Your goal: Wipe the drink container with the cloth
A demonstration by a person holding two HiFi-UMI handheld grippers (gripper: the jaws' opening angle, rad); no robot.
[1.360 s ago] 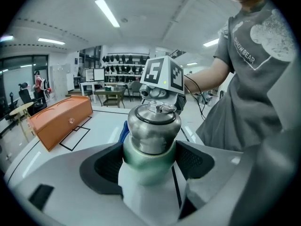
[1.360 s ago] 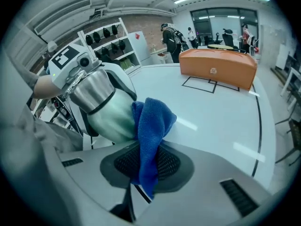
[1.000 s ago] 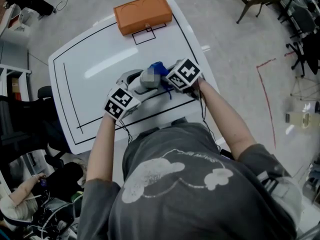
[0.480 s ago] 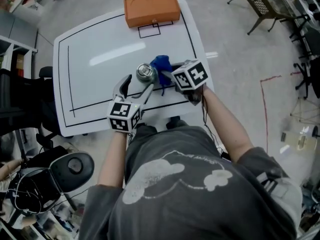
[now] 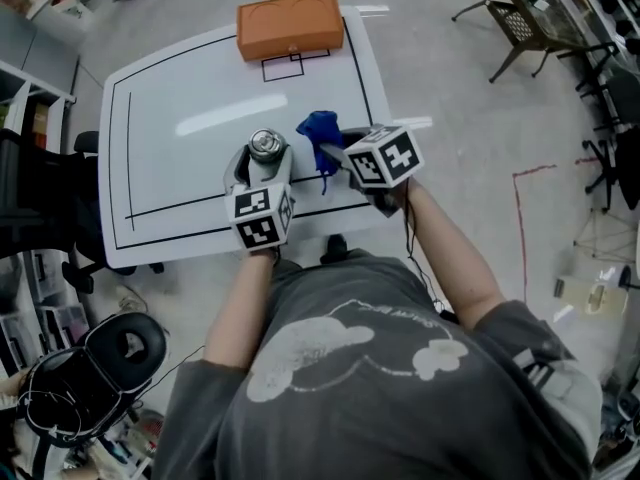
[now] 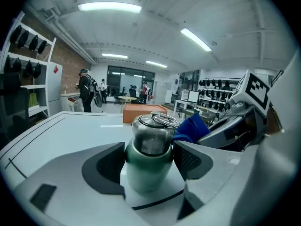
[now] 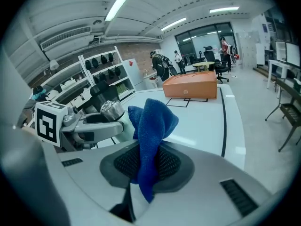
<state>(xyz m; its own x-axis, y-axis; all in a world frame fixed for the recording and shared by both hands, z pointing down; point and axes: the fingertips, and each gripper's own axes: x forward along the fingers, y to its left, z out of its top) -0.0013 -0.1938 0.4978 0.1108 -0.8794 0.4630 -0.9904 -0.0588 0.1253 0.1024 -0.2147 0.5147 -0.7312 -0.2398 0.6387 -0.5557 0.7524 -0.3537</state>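
A small drink bottle (image 5: 265, 146) with a green body and a steel cap stands near the front of the white table (image 5: 180, 98). My left gripper (image 5: 262, 165) straddles it. In the left gripper view the bottle (image 6: 149, 157) stands upright between the two pads, which sit close against its sides while the jaws are closing. My right gripper (image 5: 335, 158) is just right of the bottle, shut on a blue cloth (image 5: 320, 133). In the right gripper view the cloth (image 7: 150, 131) stands up bunched out of the shut jaws, with the bottle (image 7: 112, 109) to its left.
An orange box (image 5: 290, 26) lies at the table's far edge by a small black rectangle. Black lines frame the tabletop. A black office chair (image 5: 110, 353) stands at the lower left, and more chairs stand on the floor at the upper right. People stand far back in the room.
My left gripper has swung from a slant at the bottle's left to straight behind it, with the bottle now between its jaws. The right gripper and cloth have stayed beside the bottle.
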